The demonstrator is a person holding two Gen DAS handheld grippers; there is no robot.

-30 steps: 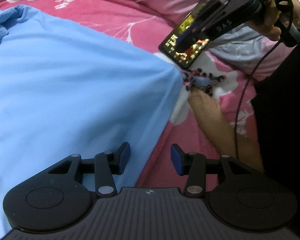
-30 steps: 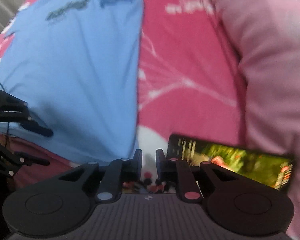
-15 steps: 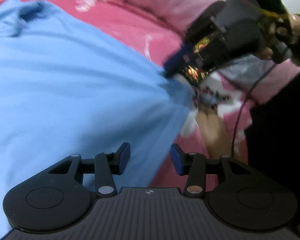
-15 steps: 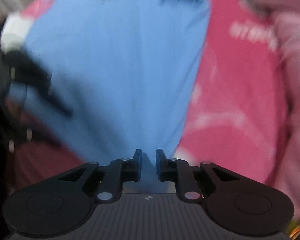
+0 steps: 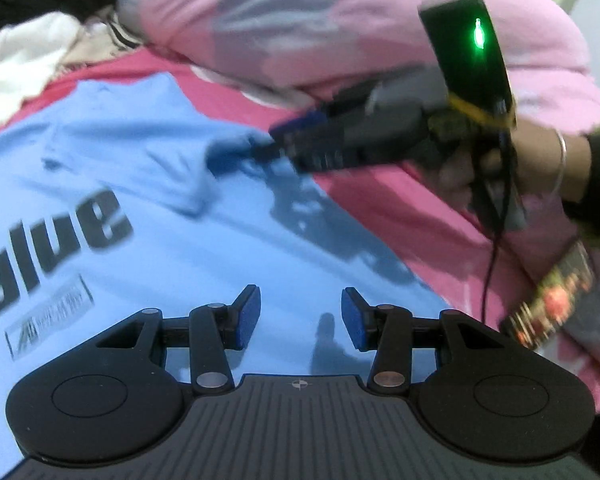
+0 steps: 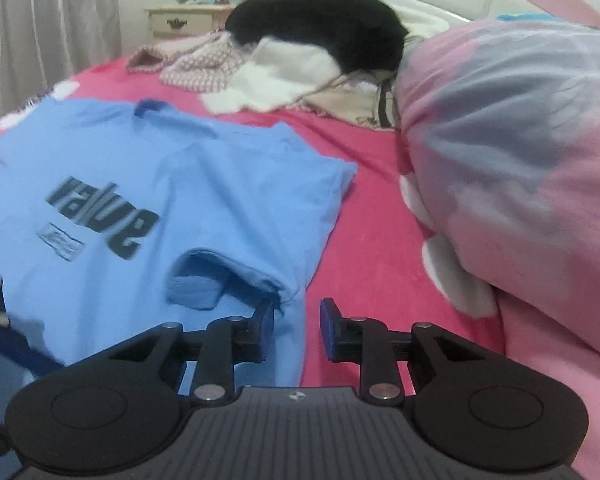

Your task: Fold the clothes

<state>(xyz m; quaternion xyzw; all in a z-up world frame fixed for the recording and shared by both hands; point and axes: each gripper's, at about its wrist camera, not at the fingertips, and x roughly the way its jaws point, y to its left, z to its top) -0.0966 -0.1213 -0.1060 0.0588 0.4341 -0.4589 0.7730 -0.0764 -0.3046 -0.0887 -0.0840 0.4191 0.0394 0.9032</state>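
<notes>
1. Shirt – blue, print up, spread on the pink bed, one corner turned over.
2. Right hand-held gripper is opening, nothing between its pads; the left hand-held gripper stands half open, empty.
3. Risk – let go early, the turned corner may slump crooked.

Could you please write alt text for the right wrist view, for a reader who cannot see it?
A light blue T-shirt printed "value" lies on a pink bedsheet, its near hem folded up just ahead of the right gripper, whose jaws are opening with nothing pressed between them. A pink duvet bulks on the right; a pile of clothes lies behind.
</notes>
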